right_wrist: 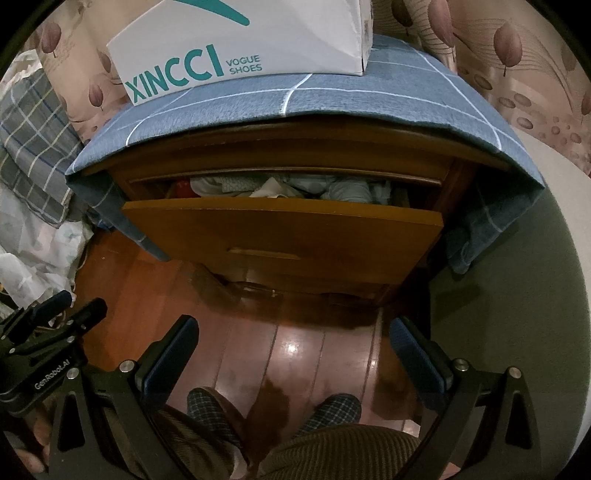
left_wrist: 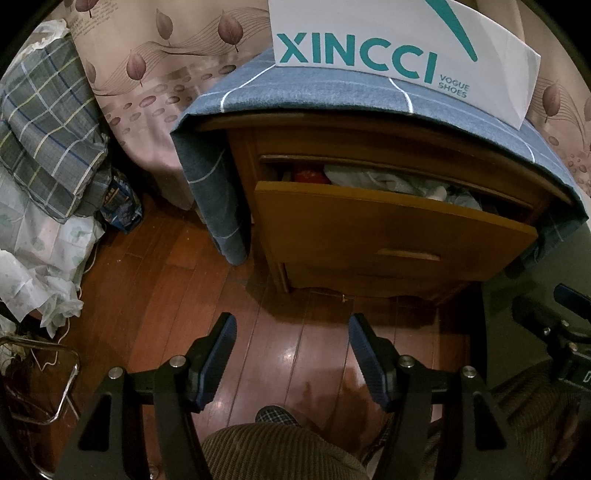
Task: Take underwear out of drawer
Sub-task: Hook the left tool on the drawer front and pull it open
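Corduroy-clad knees [left_wrist: 280, 450] and plaid slippers [right_wrist: 338, 408] fill the bottom of both views, closest to the lenses. Just above them the left gripper [left_wrist: 291, 360] hangs over the wooden floor [left_wrist: 177, 280], tilted steeply down, its blue-padded fingers [left_wrist: 221, 354] spread moderately wide with nothing between them. The right gripper [right_wrist: 293, 360] is posed the same way over the floor in front of the cabinet, its jaws set wider apart and likewise empty. Neither touches the furniture.

Ahead stands a wooden nightstand [left_wrist: 240, 147] with a blue checked cloth [left_wrist: 325, 94] draped over its top and sides; a white shoe box [left_wrist: 388, 33] printed XINCCI sits at the back edge of that top. The upper drawer [left_wrist: 388, 221] is pulled partly out, its long axis running side to side and its front panel facing the person. Inside lies a jumble of pale underwear [right_wrist: 332, 188] spread along the drawer's length, with something red [right_wrist: 183, 190] at the drawer's left end.

Only the left view shows the plaid bedding [left_wrist: 48, 125] piled at the far left, a blue packet [left_wrist: 122, 206] on the floor and a metal frame [left_wrist: 55, 387]; the right view gives the drawer squarely and shows more of the clothes and the green surface [right_wrist: 517, 295] at right. Each view catches the other gripper at its edge.
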`<action>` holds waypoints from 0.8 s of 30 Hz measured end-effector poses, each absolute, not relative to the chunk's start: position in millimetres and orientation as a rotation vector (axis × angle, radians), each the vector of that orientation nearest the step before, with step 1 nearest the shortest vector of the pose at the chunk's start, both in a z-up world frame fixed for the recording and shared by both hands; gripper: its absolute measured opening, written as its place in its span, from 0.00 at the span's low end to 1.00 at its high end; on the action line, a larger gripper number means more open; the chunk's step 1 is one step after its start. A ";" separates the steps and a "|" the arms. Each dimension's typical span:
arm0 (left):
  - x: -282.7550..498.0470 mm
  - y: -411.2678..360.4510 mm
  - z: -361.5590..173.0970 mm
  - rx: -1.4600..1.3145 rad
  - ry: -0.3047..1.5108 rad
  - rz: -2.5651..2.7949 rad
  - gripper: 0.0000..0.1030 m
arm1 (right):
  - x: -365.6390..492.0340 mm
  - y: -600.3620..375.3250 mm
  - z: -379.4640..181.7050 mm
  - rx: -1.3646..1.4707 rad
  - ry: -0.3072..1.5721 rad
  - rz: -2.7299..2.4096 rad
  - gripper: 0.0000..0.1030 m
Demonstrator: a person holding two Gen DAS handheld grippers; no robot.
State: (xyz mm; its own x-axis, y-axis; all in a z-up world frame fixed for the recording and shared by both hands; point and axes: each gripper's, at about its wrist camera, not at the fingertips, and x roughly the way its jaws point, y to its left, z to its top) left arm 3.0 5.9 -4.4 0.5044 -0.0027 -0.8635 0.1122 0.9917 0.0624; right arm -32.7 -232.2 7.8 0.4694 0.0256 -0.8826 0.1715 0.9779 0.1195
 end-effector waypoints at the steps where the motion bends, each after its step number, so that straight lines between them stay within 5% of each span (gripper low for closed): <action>1: 3.2 6.1 -4.3 0.115 1.043 -0.069 0.63 | -32.5 -234.1 7.4 0.205 1.080 -0.090 0.99; 9: 11.3 20.5 2.1 0.028 1.057 -0.105 0.63 | -33.4 -238.4 6.9 0.228 1.079 -0.085 0.99; 24: 92.5 46.8 -23.0 -0.641 1.170 -0.136 0.63 | -37.8 -265.2 -0.5 0.330 1.085 -0.091 0.99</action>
